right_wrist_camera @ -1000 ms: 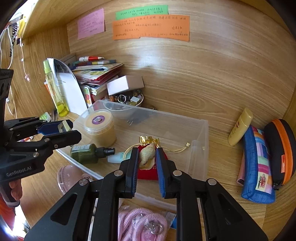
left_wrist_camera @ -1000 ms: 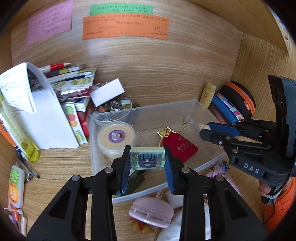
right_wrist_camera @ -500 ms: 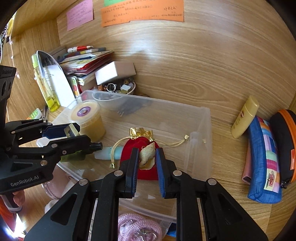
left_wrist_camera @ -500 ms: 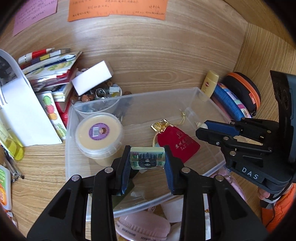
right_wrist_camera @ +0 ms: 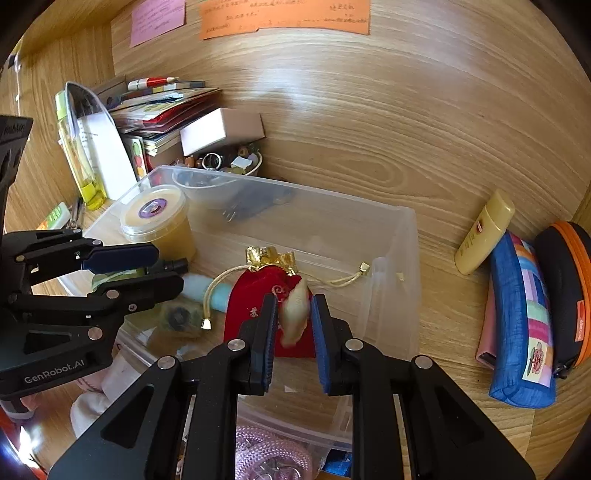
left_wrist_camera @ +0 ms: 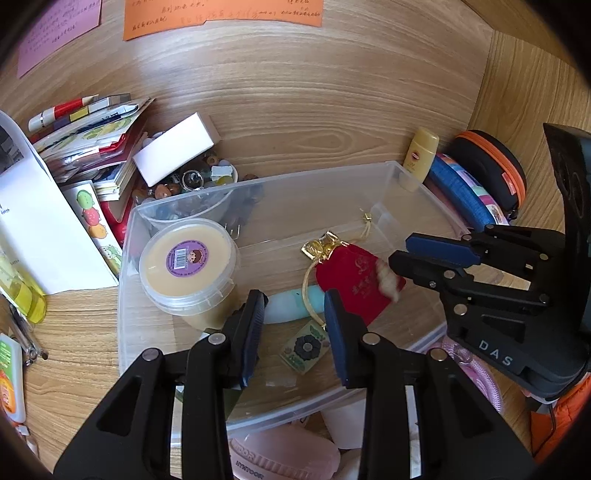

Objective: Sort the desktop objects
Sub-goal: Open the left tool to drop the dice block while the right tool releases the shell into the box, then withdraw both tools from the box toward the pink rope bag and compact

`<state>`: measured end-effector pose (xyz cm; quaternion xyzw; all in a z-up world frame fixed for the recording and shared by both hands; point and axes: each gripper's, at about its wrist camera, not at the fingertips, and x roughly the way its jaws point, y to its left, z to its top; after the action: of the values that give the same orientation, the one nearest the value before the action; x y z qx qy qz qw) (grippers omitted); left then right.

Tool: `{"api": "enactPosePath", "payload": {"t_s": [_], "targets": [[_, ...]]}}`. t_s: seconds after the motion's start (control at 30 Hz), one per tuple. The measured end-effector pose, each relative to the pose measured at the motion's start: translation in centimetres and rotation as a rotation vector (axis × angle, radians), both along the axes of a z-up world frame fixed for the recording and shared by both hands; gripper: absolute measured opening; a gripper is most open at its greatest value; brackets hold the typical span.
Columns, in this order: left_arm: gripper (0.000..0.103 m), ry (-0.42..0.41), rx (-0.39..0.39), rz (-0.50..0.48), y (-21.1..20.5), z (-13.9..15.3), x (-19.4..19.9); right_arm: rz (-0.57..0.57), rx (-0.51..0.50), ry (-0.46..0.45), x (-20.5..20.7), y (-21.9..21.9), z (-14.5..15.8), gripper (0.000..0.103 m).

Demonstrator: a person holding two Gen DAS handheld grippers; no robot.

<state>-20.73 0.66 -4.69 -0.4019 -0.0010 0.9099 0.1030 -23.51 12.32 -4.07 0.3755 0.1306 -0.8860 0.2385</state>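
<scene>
Cream spiral shell (right_wrist_camera: 294, 314), blurred, perhaps loose between right fingers (right_wrist_camera: 267, 332).

The shell (right_wrist_camera: 295, 314) is motion-blurred between the right hand-held gripper's (right_wrist_camera: 293, 332) fingers; contact with the pads cannot be told. The writing on the orange note (left_wrist_camera: 221, 14) is too small to read, and the top edge cuts it. The pink case (left_wrist_camera: 284, 458) is cut off below.

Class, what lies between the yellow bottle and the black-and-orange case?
A blue pencil case lies between the yellow bottle and the black-and-orange case, clearest in the right wrist view.
</scene>
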Motion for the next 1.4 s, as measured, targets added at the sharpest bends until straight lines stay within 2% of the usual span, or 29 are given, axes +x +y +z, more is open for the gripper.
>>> {"api": "enactPosePath", "payload": {"t_s": [0.17, 0.27, 0.43, 0.47, 0.53, 0.63, 0.77, 0.9, 1.1, 1.23, 1.4], "targets": [[0.036, 0.009, 0.001, 0.001, -0.2, 0.4, 0.4, 0.006, 0.011, 0.011, 0.5, -0.3, 0.2, 0.017], [0.047, 0.036, -0.004, 0.002, -0.2, 1.0, 1.0, -0.004, 0.011, 0.02, 0.8, -0.2, 0.6, 0.02], [0.05, 0.068, -0.017, 0.001, -0.1, 2.1, 1.9, -0.023, 0.007, 0.08, 1.9, 0.1, 2.2, 0.046], [0.052, 0.074, -0.02, 0.002, -0.1, 2.3, 2.1, -0.028, 0.007, 0.096, 2.2, 0.2, 2.7, 0.048], [0.064, 0.091, -0.022, 0.014, -0.2, 2.7, 2.7, -0.038, 0.01, 0.124, 2.9, 0.4, 3.5, 0.052], [0.066, 0.122, -0.021, 0.02, -0.2, 3.5, 3.8, -0.051, 0.006, 0.15, 3.8, 0.9, 4.4, 0.061], [0.073, 0.156, -0.023, 0.035, -0.5, 4.6, 5.2, -0.072, -0.003, 0.179, 5.0, 1.7, 5.6, 0.064], [0.074, 0.168, -0.016, 0.037, -0.9, 5.0, 6.5, -0.094, -0.013, 0.217, 6.3, 2.5, 6.6, 0.076], [0.076, 0.152, -0.005, 0.04, -1.7, 4.7, 7.7, -0.148, 0.011, 0.266, 7.9, 4.4, 7.7, 0.08], [0.076, 0.125, -0.008, 0.049, -2.4, 3.9, 8.2, -0.183, 0.007, 0.251, 8.3, 5.9, 7.3, 0.082], [0.076, 0.095, -0.015, 0.063, -3.3, 2.8, 8.9, -0.203, -0.012, 0.186, 8.8, 7.2, 5.5, 0.082]]}}
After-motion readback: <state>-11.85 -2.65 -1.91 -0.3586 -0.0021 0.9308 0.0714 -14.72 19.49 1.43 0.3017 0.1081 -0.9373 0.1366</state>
